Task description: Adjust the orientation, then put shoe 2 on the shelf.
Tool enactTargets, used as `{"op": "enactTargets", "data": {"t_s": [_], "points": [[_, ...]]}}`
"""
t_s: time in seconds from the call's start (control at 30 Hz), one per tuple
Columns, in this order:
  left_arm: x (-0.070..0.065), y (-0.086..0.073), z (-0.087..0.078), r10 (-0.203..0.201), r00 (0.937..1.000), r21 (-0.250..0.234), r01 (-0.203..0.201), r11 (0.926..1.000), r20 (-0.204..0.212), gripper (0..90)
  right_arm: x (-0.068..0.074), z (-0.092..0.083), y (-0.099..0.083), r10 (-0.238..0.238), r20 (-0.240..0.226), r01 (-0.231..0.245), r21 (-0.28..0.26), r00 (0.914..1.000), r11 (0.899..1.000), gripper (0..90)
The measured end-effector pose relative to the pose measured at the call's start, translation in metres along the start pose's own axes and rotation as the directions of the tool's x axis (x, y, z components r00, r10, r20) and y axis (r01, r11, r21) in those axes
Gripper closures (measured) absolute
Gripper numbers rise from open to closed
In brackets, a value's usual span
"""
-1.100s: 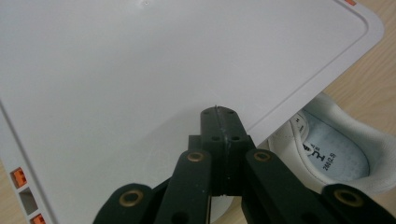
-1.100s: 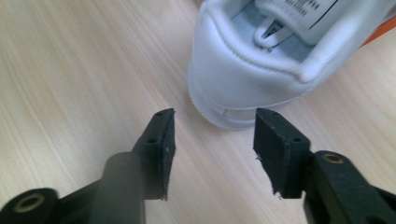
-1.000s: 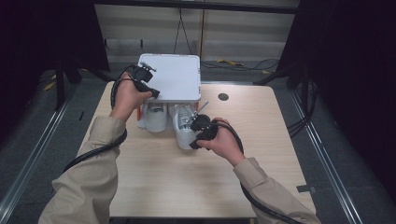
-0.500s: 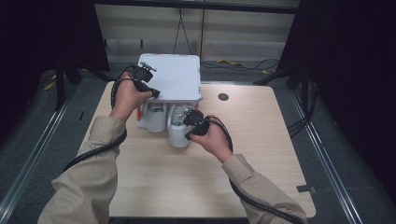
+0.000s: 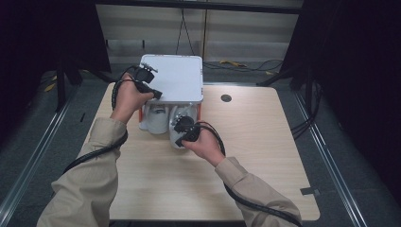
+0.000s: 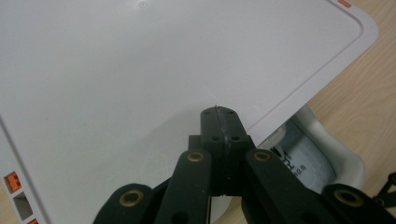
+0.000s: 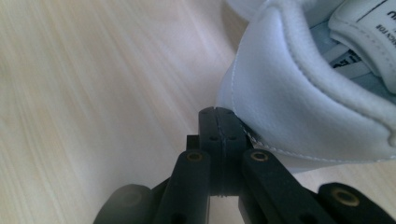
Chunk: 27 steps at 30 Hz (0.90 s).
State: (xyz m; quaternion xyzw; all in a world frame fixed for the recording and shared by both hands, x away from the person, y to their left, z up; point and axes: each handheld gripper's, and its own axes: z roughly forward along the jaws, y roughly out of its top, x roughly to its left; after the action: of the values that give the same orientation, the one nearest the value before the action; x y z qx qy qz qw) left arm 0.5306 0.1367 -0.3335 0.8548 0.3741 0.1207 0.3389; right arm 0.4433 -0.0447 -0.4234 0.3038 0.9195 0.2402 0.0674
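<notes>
Currently the lid [image 6: 140, 70] is propped by the clenched left gripper [image 6: 218, 114]; the right gripper [image 7: 218, 114], just closed empty, presses the shoe [image 7: 303, 93], half under the lid. The lid could slip and drop.

Left gripper [image 5: 147, 81] is resting on the near left corner of the white lid [image 5: 176, 78], holding it raised over two white shoes [image 5: 161, 118]. Right gripper [image 5: 183, 130] is pressing against the heel of the right-hand shoe [image 5: 182, 113], on the wooden table [image 5: 265, 142].
</notes>
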Motion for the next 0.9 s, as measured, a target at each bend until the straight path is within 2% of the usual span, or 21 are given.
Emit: {"op": "enactTargets", "data": {"t_s": [0.03, 0.07, 0.13, 0.23, 0.3, 0.37, 0.5, 0.57, 0.6, 0.63, 0.7, 0.77, 0.9], "points": [[0.000, 0.000, 0.000, -0.001, 1.0000, 0.001, 0.001, 1.0000, 0.001, 90.0, -0.001, 0.000, 0.002, -0.020, 0.036, 0.020, 0.012, 0.9992, 1.000, 90.0], [0.001, 0.000, 0.000, -0.004, 1.0000, 0.001, 0.004, 1.0000, 0.004, 90.0, -0.006, 0.001, 0.004, -0.021, 0.039, 0.020, 0.006, 0.9990, 1.000, 90.0], [0.001, 0.000, 0.000, -0.008, 1.0000, -0.003, 0.008, 1.0000, 0.005, 90.0, -0.014, 0.003, 0.008, 0.007, 0.023, -0.007, -0.010, 0.9997, 1.000, 90.0], [0.001, -0.001, 0.000, -0.007, 0.9999, -0.005, 0.007, 1.0000, 0.008, 90.0, -0.022, 0.011, 0.016, 0.004, 0.035, -0.004, -0.012, 0.9994, 1.000, 90.0], [0.002, -0.001, 0.000, -0.005, 0.9999, -0.010, 0.005, 0.9999, 0.011, 90.0, -0.024, 0.016, 0.020, 0.014, 0.014, -0.013, -0.025, 0.9998, 1.000, 90.0], [0.003, -0.003, 0.000, -0.009, 0.9998, -0.018, 0.009, 0.9998, 0.017, 90.0, -0.024, 0.019, 0.025, 0.010, 0.021, -0.010, -0.037, 0.9997, 0.999, 90.0], [0.004, -0.002, 0.000, -0.010, 0.9997, -0.018, 0.010, 0.9998, 0.022, 90.0, -0.027, 0.022, 0.029, 0.010, 0.007, -0.010, -0.025, 0.9999, 1.000, 90.0], [0.002, -0.001, 0.000, -0.008, 0.9999, -0.014, 0.008, 0.9999, 0.014, 90.0, -0.030, 0.024, 0.029, -0.008, 0.055, 0.009, -0.025, 0.9984, 1.000, 90.0], [0.002, -0.001, 0.000, 0.000, 0.9999, -0.010, 0.000, 1.0000, 0.011, 90.0, -0.033, 0.024, 0.029, -0.002, 0.061, 0.004, -0.026, 0.9982, 1.000, 90.0], [0.002, -0.001, 0.000, -0.003, 0.9999, -0.010, 0.003, 0.9999, 0.012, 90.0, -0.036, 0.024, 0.028, 0.024, 0.047, -0.022, -0.041, 0.9986, 0.999, 90.0], [0.003, -0.001, 0.000, 0.001, 0.9999, -0.008, -0.001, 1.0000, 0.015, 90.0, -0.039, 0.024, 0.028, 0.032, 0.036, -0.030, -0.047, 0.9988, 0.998, 90.0], [0.003, -0.001, 0.000, -0.004, 0.9998, -0.009, 0.004, 0.9999, 0.020, 90.0, -0.037, 0.025, 0.027, 0.018, 0.049, -0.016, -0.044, 0.9986, 0.999, 90.0], [0.002, -0.001, 0.000, -0.002, 0.9999, -0.009, 0.002, 1.0000, 0.016, 90.0, -0.033, 0.017, 0.025, 0.024, 0.013, -0.023, -0.056, 0.9996, 0.998, 88.1]]}}
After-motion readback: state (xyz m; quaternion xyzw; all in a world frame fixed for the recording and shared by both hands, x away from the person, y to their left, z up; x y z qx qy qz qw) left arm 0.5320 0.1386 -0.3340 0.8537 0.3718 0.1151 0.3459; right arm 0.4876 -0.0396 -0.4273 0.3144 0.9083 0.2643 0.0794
